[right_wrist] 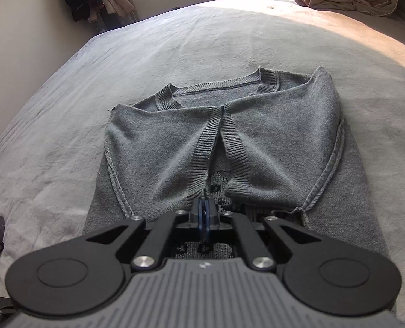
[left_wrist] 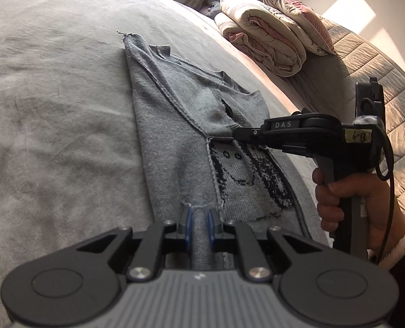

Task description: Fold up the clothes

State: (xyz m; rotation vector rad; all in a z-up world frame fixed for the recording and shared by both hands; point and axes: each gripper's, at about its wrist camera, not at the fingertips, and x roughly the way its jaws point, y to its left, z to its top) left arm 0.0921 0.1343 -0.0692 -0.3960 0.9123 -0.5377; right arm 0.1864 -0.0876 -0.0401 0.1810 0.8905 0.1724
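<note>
Your grey knit sweater [right_wrist: 175, 142] lies flat on the bed [right_wrist: 65, 82], sleeves crossed inward; soft, light and floppy, it is best lifted by its hem, where your left gripper [left_wrist: 198, 218] pinches a fold while your right gripper [right_wrist: 203, 213] hovers clenched, apparently empty.

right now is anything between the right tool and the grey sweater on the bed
Nothing visible. The right tool is shut, its tip right at the grey sweater where the two folded-in cuffs meet. The left tool is shut on the sweater's near edge.
</note>
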